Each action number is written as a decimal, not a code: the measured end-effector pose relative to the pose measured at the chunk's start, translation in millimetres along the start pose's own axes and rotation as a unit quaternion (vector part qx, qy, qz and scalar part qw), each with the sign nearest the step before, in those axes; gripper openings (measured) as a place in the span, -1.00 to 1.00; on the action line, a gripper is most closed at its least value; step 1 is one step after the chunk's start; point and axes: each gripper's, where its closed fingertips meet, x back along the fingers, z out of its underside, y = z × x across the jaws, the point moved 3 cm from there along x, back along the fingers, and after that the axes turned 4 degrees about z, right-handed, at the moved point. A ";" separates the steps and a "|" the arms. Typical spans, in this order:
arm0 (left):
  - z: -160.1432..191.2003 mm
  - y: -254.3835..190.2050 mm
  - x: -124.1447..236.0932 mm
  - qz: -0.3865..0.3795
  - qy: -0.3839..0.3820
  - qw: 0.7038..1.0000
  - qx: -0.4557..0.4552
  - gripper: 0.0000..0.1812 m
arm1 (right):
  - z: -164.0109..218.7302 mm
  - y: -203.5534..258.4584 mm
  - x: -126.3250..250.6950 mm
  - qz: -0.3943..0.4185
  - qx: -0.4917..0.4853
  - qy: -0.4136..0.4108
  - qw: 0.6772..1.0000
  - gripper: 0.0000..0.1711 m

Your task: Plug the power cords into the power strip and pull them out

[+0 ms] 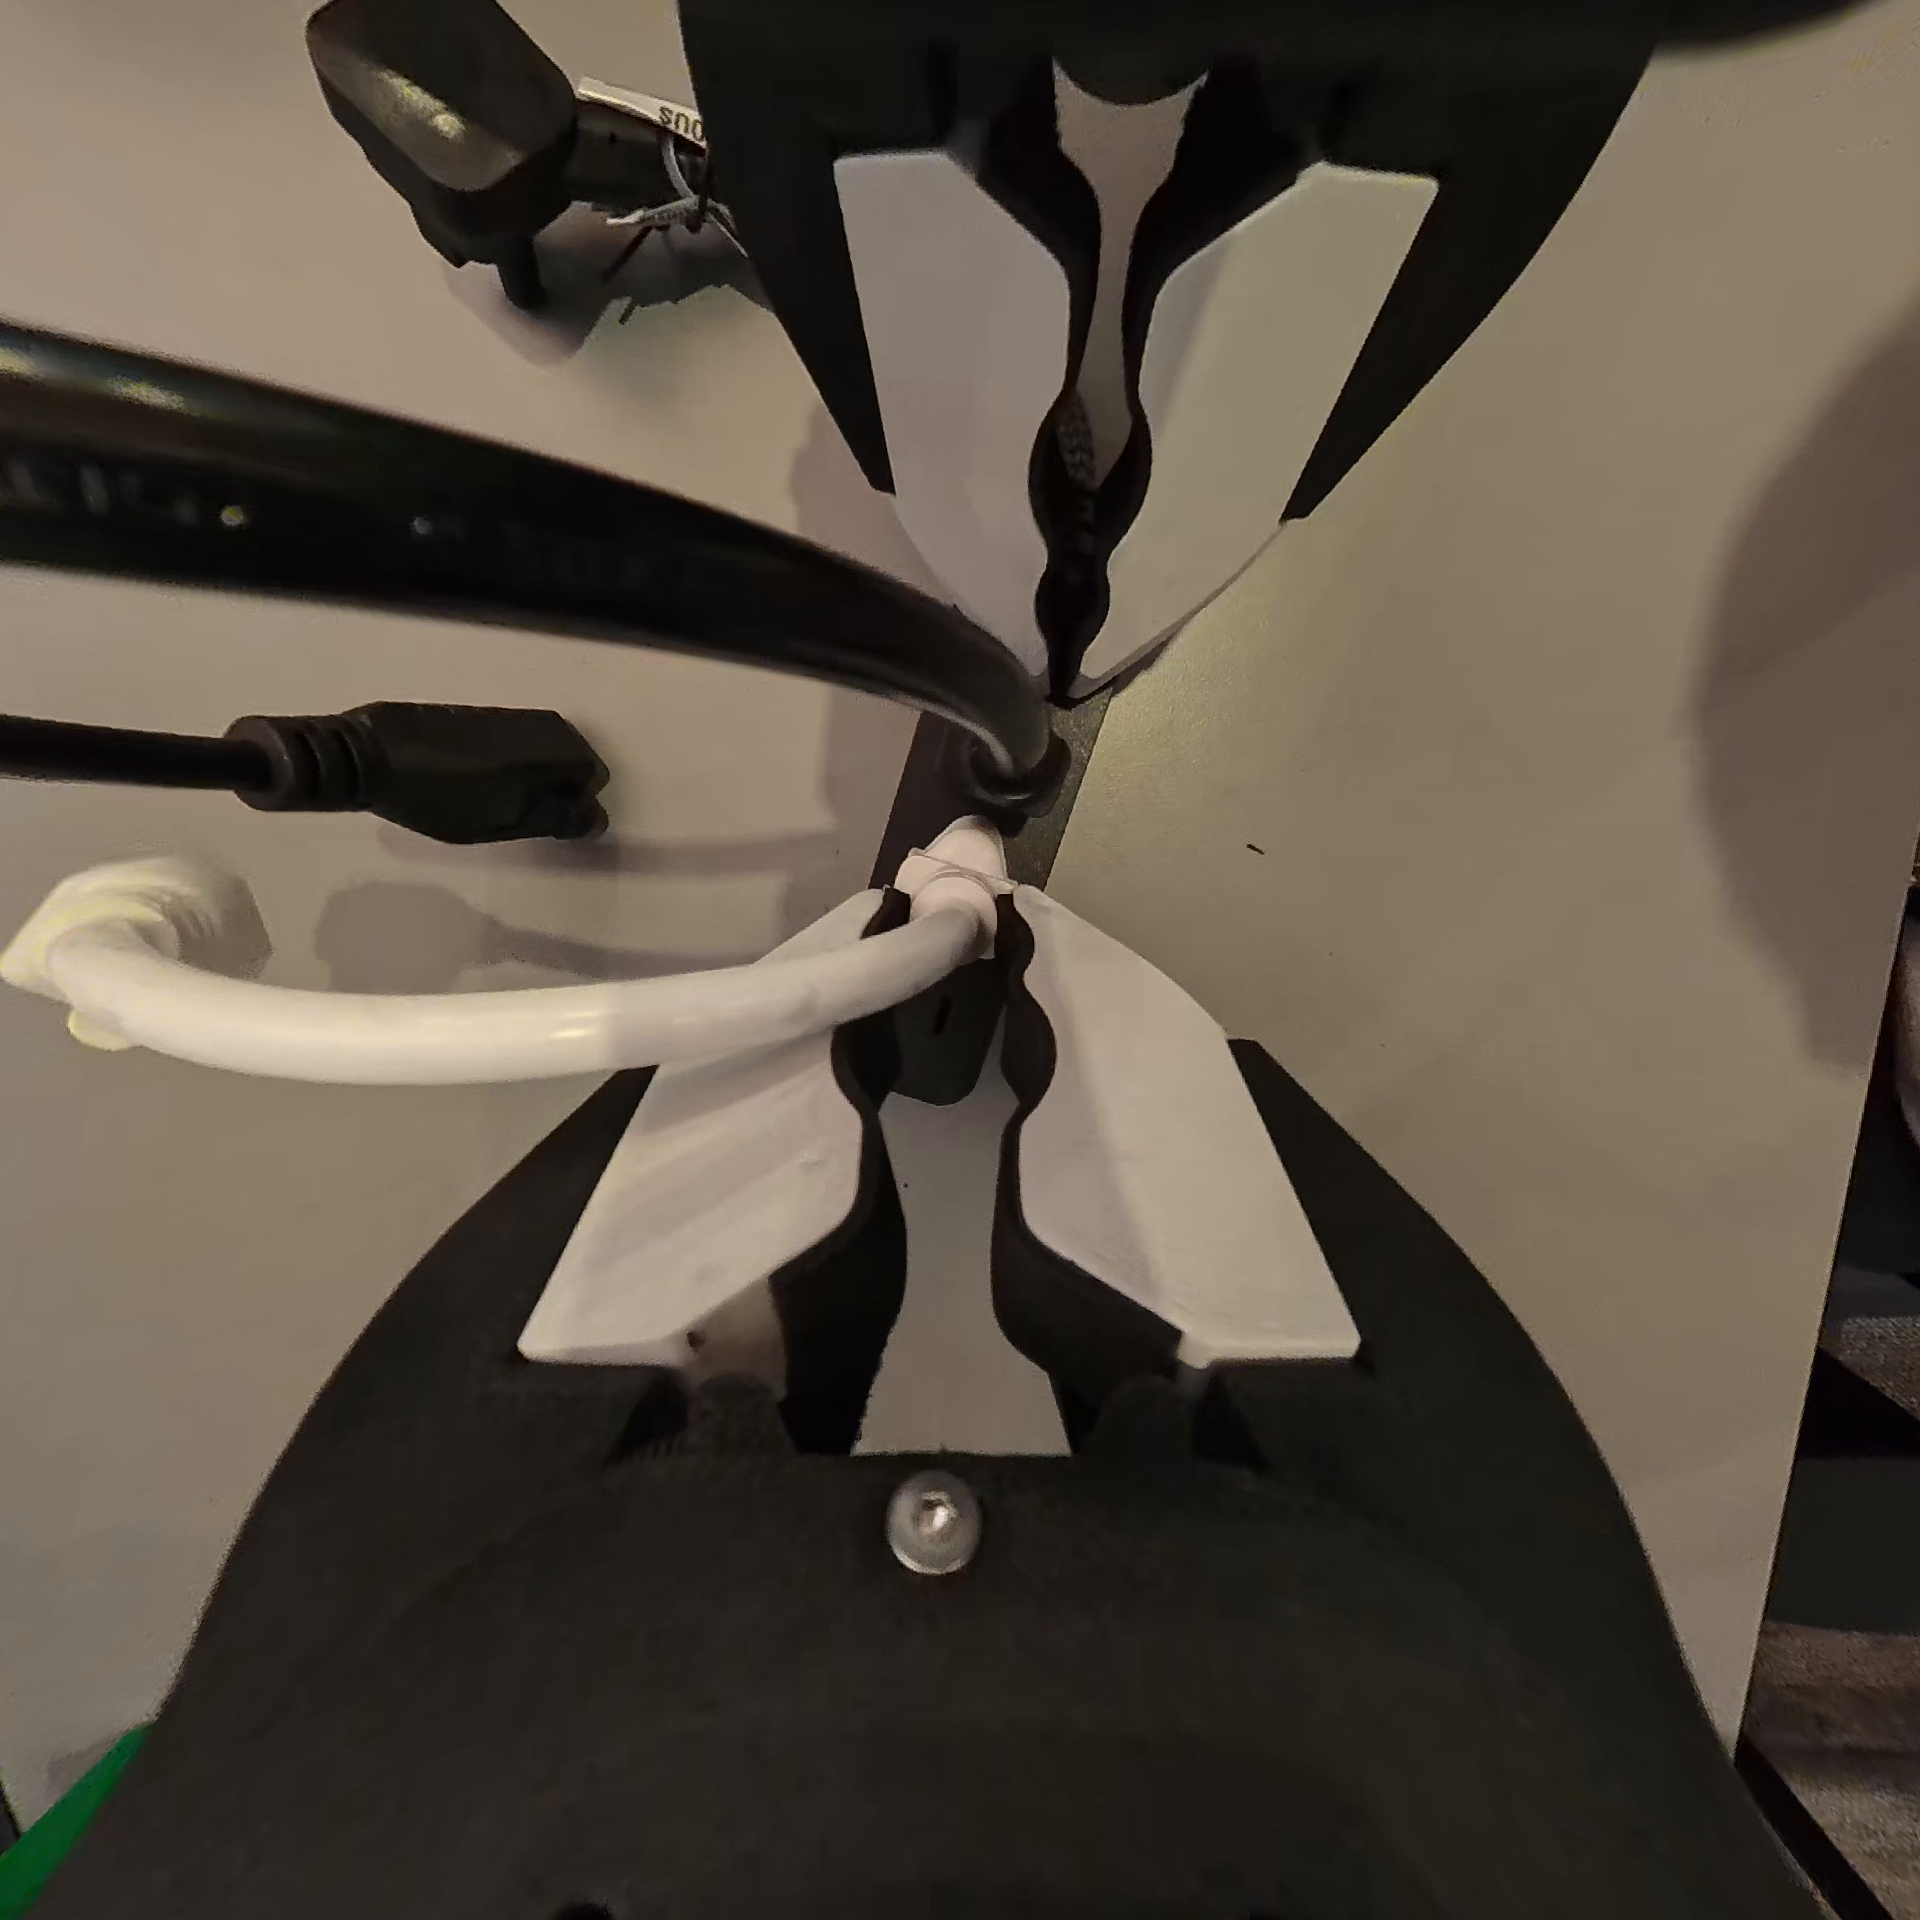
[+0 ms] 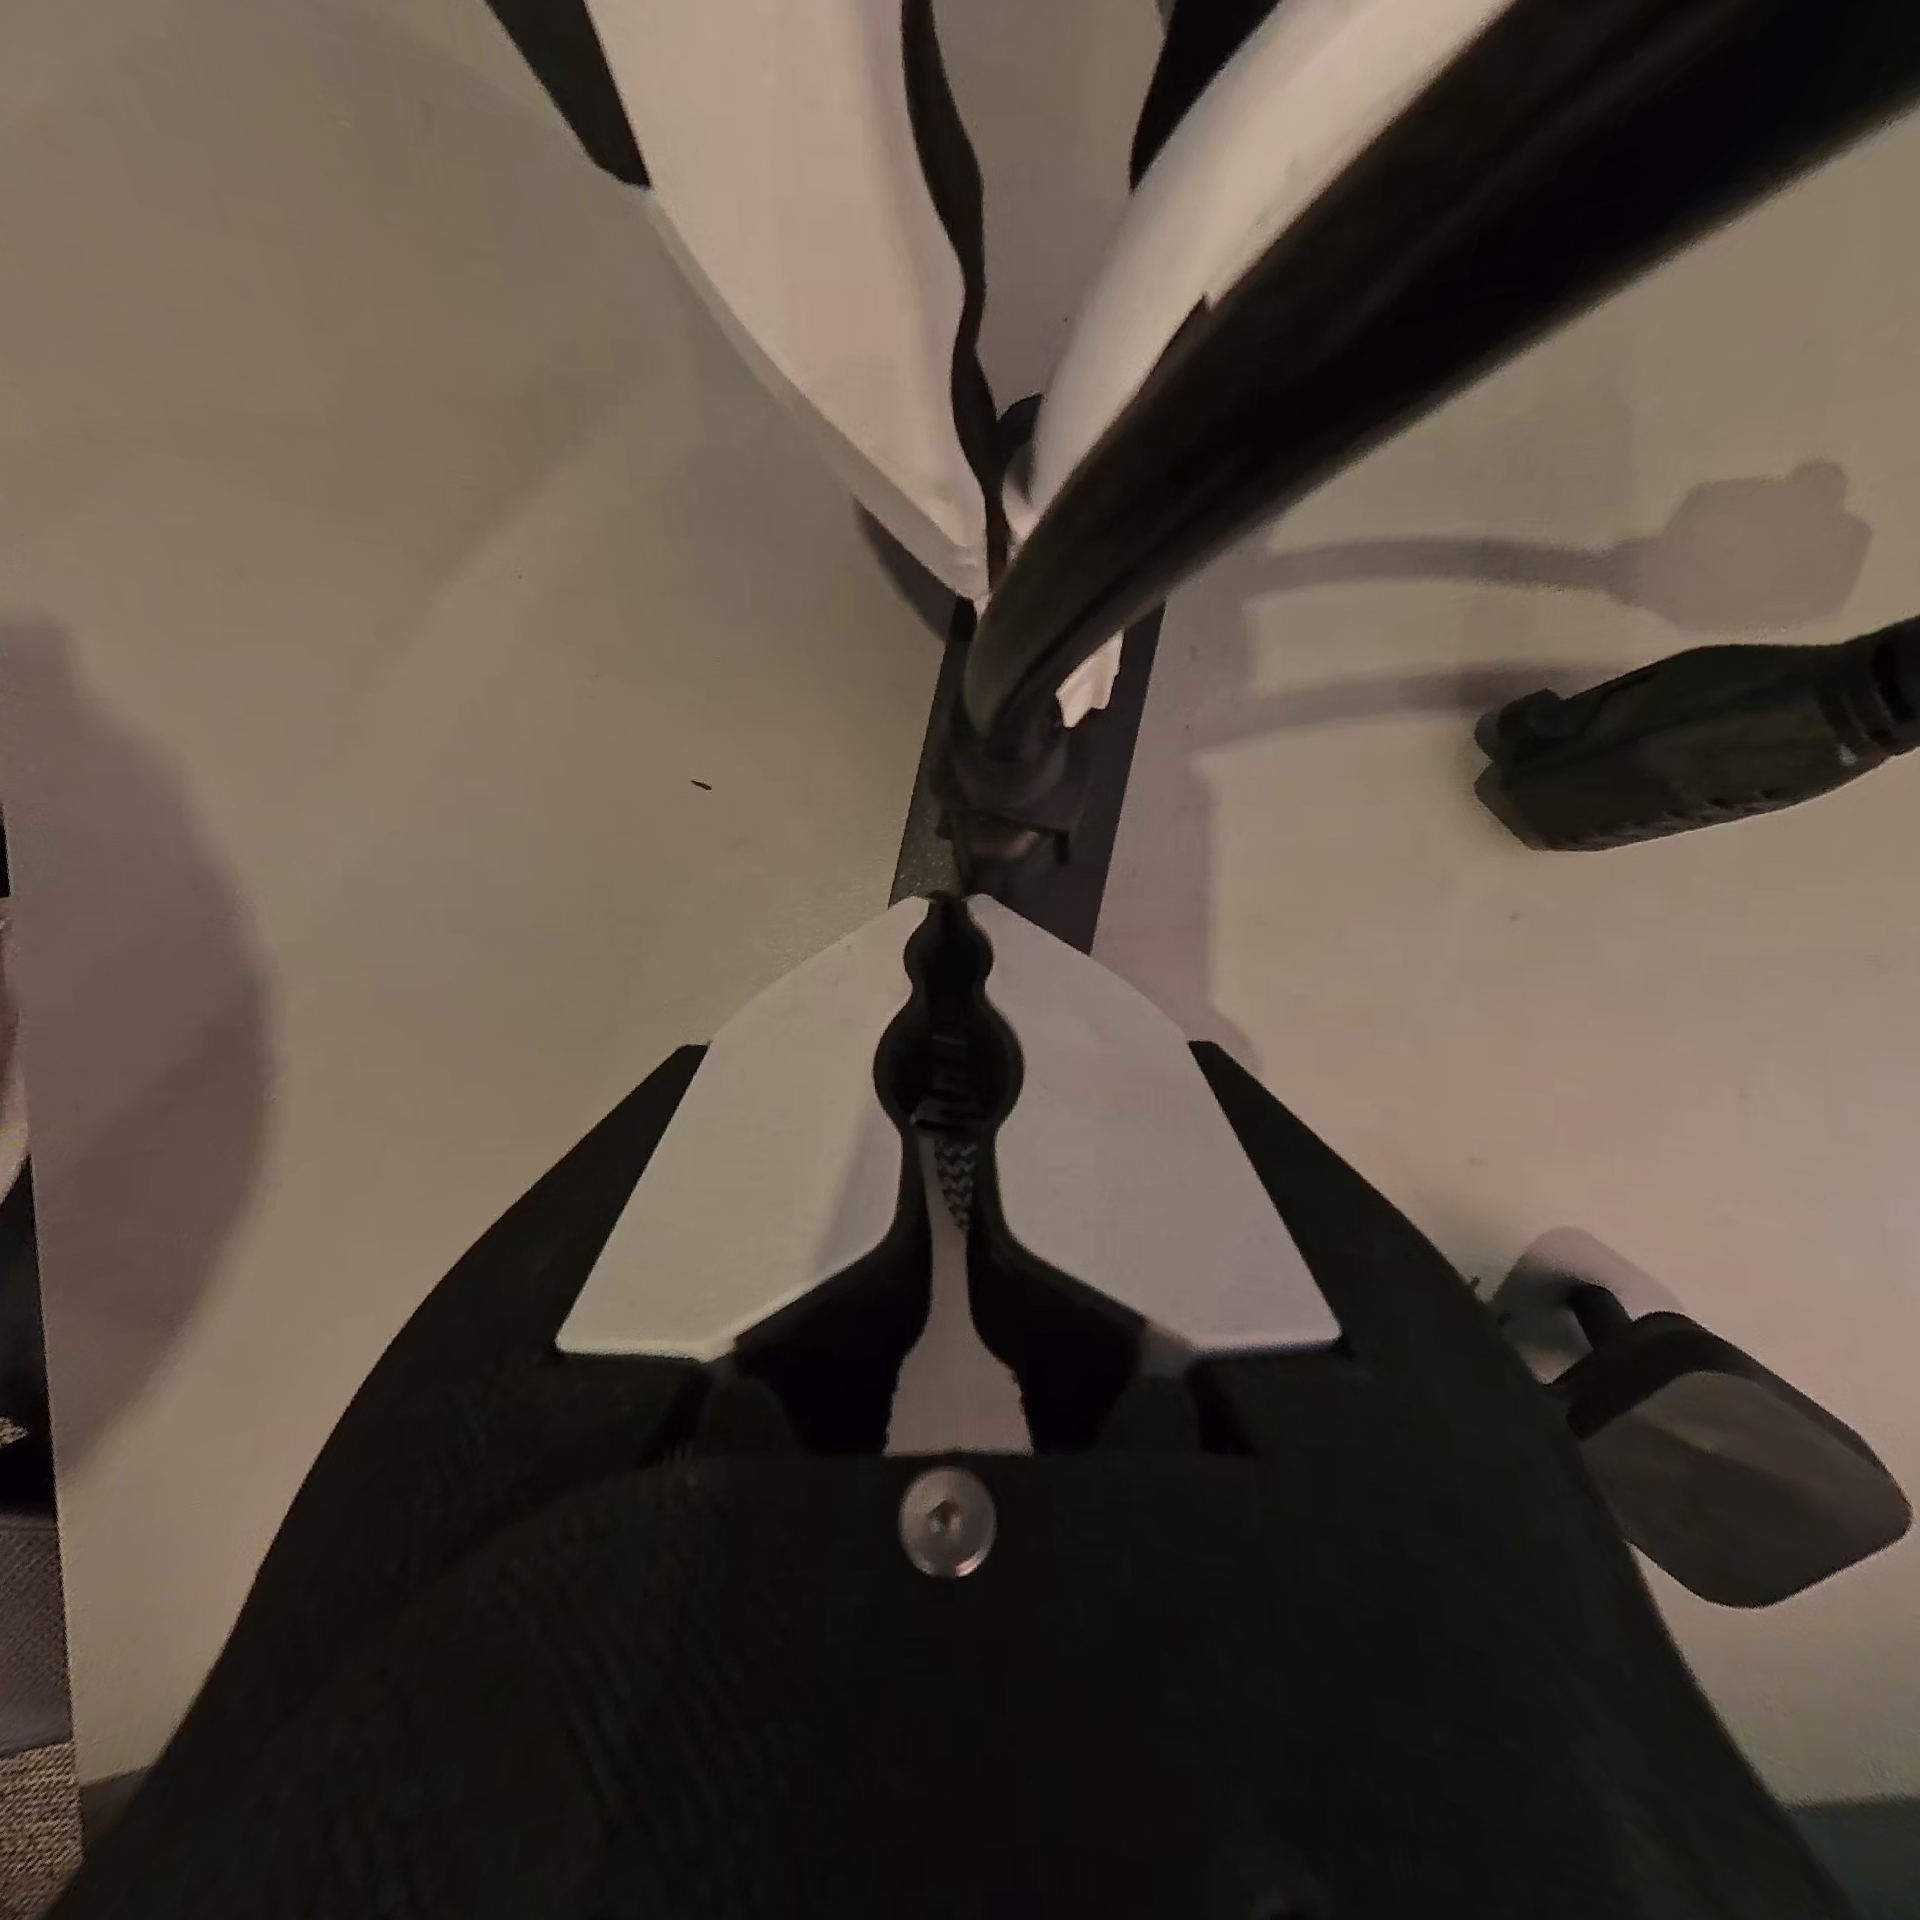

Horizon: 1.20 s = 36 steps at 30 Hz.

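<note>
The left gripper (image 1: pixel 951 904) is closed on a white connector (image 1: pixel 954 868) at the end of a white cord (image 1: pixel 416 1029), and the connector's front end touches the dark power strip (image 1: pixel 1070 748), a narrow bar running straight ahead along the gripper's own line. Whether the connector is seated in a socket cannot be told. The white cord curves off to the left across the pale table (image 1: pixel 1455 831). Facing it from the far end, tip toward tip, the right gripper (image 2: pixel 951 904) is clamped on a thin braided cable (image 2: pixel 956 1174) that lies lengthwise between its fingers, its tip right at the strip's near end. Between the two tips a thick black cord (image 1: pixel 520 540) rises from the strip. Both grippers sit on the strip's long axis, so any pull or push would probably run along that line. Off to the side on the table lie a loose black plug (image 1: pixel 457 769) and a black adapter (image 1: pixel 436 135).
</note>
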 end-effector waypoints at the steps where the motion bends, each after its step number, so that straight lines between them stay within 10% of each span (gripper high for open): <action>1: 0.1 0.3 -0.2 0.002 -0.002 1.000 0.002 -0.83 | 0.0 0.1 0.0 -0.001 0.000 0.000 1.000 -0.97; 23: 8.7 -2.0 -2.7 -0.008 -0.153 0.988 0.006 -0.84 | -1.9 3.5 -0.2 0.003 -0.003 0.012 1.000 -0.98; 29: 9.8 -1.5 -2.3 -0.007 -0.233 0.972 0.017 -0.84 | 2.1 36.0 -21.5 -0.098 0.015 0.015 0.995 -0.98; 32: 6.8 -5.0 0.3 0.032 -0.264 0.963 0.042 -0.63 | -0.3 28.9 -26.0 0.026 0.110 0.068 0.991 -0.96; 36: 4.3 3.1 27.0 0.038 -0.362 0.928 0.077 -0.72 | 1.0 32.4 -25.5 -0.028 0.072 -0.007 0.997 -0.98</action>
